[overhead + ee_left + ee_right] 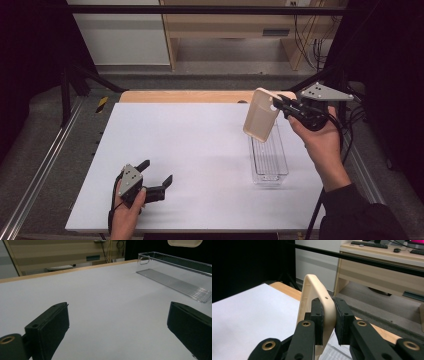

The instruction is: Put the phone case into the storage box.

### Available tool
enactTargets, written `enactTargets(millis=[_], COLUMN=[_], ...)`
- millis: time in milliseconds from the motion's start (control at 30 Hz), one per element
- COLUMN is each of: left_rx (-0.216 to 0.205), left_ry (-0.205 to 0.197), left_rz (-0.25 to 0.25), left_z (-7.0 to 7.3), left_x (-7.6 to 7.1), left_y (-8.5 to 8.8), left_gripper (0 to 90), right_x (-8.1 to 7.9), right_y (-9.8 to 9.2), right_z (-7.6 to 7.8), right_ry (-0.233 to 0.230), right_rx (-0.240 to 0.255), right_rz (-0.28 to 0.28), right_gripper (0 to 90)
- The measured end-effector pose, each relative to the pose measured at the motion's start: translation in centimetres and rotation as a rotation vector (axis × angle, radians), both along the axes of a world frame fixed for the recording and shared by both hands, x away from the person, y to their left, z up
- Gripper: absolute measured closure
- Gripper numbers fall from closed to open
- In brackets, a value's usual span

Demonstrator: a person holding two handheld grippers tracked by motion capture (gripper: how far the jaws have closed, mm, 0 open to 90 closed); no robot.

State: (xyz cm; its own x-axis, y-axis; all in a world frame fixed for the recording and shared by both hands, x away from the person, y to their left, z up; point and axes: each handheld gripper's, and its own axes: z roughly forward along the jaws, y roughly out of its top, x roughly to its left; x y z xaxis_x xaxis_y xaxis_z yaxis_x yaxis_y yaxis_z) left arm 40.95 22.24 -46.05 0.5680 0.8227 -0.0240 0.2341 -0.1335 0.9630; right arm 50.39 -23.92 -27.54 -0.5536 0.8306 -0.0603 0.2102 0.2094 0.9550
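R gripper (pixel 278 103) raised, clamping beige lid (pixel 261 118) over clear bin (pixel 269 159); L gripper (pixel 156 173) resting, jaws open.

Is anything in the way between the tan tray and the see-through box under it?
Nothing visible is. The right gripper holds the tan tray tilted in the air above the see-through box, which looks empty.

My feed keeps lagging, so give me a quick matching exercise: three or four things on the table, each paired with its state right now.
Things:
1. beige rectangular plastic lid
2. clear ribbed plastic bin
3. left gripper
4. right gripper

States:
A. jaws apart, nothing between them
B. standing on the white table, nothing inside
C. jaws clamped on an edge
D. held tilted in the air

Pairs: 1-D, 2-B, 3-A, 4-C
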Motion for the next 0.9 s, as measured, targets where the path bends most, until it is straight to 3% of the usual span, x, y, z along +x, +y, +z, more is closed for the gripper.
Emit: enactTargets(millis=[433, 900], left_rx=[0.002, 0.005], left_ry=[0.001, 0.009], left_rz=[-0.004, -0.010], left_z=[0.0, -0.2], left_x=[0.0, 0.0], left_y=[0.0, -0.3], left_gripper=[3.8, 3.8], right_x=[1.5, 5.6], right_y=[-2.4, -2.2], right_z=[-0.8, -3.8], right_ry=[0.016, 0.046], right_rx=[-0.024, -0.107], right_rz=[-0.059, -0.090], right_gripper=[78.9, 78.9])
